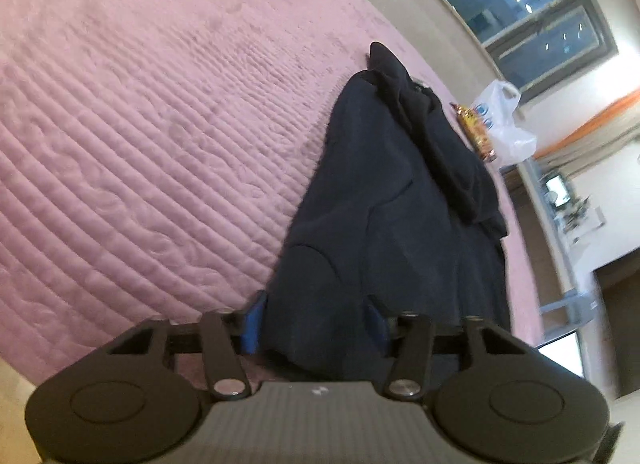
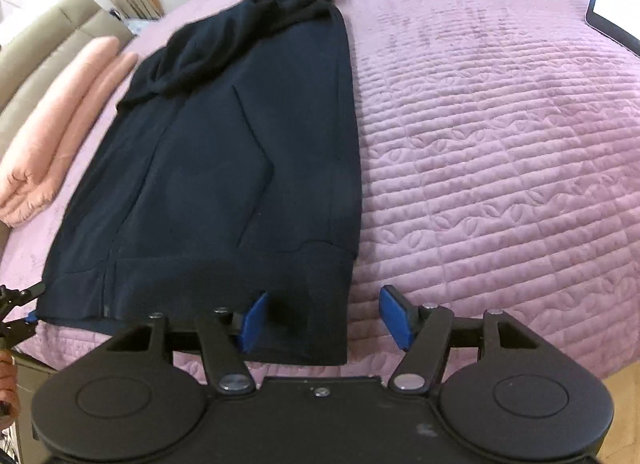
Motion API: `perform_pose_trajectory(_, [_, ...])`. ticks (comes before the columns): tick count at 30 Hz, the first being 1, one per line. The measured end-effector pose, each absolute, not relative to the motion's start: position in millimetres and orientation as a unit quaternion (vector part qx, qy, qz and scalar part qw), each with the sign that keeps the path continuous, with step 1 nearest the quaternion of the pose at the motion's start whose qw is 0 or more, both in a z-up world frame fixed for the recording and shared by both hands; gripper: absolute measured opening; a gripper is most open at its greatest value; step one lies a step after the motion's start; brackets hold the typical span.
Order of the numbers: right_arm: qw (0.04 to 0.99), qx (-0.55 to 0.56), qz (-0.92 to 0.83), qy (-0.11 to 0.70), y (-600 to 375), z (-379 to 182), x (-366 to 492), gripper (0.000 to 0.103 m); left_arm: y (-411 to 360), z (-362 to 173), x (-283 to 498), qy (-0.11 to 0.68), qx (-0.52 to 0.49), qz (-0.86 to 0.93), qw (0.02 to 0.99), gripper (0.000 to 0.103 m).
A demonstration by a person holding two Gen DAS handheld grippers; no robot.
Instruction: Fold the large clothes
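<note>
The right tool [image 2: 324, 320] stands open astride the near hem corner of the dark navy fleece jacket [image 2: 224, 168], pads not pressing. The left tool [image 1: 316, 324] straddles the hem's other corner, its grip unclear. The jacket's long axis runs away across the quilted lilac bedspread [image 2: 500, 168].

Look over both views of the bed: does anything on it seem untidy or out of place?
Yes. The dark garment's top end is bunched in a rumpled heap while the rest lies flat. A snack packet and a plastic bag sit near the far edge of the quilt, odd for a folding surface.
</note>
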State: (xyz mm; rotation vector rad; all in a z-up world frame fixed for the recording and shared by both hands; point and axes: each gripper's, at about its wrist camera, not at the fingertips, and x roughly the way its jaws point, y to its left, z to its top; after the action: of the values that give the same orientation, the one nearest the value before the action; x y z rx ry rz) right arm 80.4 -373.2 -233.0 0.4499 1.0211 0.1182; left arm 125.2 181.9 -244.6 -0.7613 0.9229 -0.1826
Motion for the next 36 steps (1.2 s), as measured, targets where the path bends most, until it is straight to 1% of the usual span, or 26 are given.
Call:
perform_pose_trajectory(1, [0.84,0.227,0.072,0.488,-370,-235,81,0.042,178,-249,128,0.441,-0.369,-0.091,0.813,0.007])
perform_pose_trajectory(3, [0.843,0.214,0.062,0.49,-361,-235,82,0.037,166,-252,129,0.445,-0.358,-0.082,0.817,0.006])
perform_pose_trajectory(5, [0.85,0.209,0.056,0.481,-359,-231,81,0.017,159,-247,125,0.432,-0.343,-0.079,0.83,0.006])
perform_pose_trajectory(7, [0.848,0.238,0.063,0.469,-368,-226,77,0.014,164,-240,119,0.413,-0.365,-0.085,0.83,0.006])
perform_pose_trajectory(9, [0.853,0.244,0.069,0.455,-373,-217,72,0.013,169,-226,115,0.395,-0.366,-0.09,0.838,0.006])
perform_pose_trajectory(12, [0.866,0.239,0.07,0.433,-375,-199,72,0.008,172,-203,117,0.369,-0.369,-0.106,0.846,0.006])
perform_pose_trajectory(15, [0.888,0.232,0.064,0.393,-378,-173,79,0.007,171,-180,129,0.339,-0.382,-0.125,0.851,0.006])
perform_pose_trajectory(18, [0.913,0.202,0.054,0.349,-376,-140,102,0.007,162,-154,156,0.313,-0.371,-0.134,0.864,0.006])
perform_pose_trajectory(21, [0.931,0.173,0.042,0.317,-376,-119,143,0.007,155,-134,202,0.288,-0.367,-0.141,0.873,0.006])
perform_pose_trajectory(24, [0.94,0.159,0.022,0.302,-380,-115,201,0.007,142,-128,259,0.278,-0.354,-0.145,0.881,0.006])
perform_pose_trajectory(29, [0.944,0.134,-0.012,0.301,-381,-135,313,0.006,123,-143,375,0.276,-0.333,-0.143,0.89,0.006])
perform_pose_trajectory(31, [0.944,0.124,-0.03,0.304,-380,-144,354,0.006,120,-155,421,0.284,-0.325,-0.133,0.892,0.009])
perform_pose_trajectory(33, [0.943,0.125,-0.052,0.303,-380,-148,387,0.008,119,-163,456,0.297,-0.308,-0.118,0.896,0.012])
perform_pose_trajectory(34, [0.944,0.129,-0.064,0.298,-385,-150,398,0.03,119,-164,463,0.292,-0.296,-0.111,0.902,0.019])
perform_pose_trajectory(35, [0.944,0.132,-0.077,0.294,-392,-149,400,0.064,121,-165,464,0.29,-0.286,-0.104,0.907,0.025])
perform_pose_trajectory(36, [0.945,0.134,-0.088,0.283,-400,-148,399,0.077,124,-166,462,0.292,-0.276,-0.101,0.91,0.04])
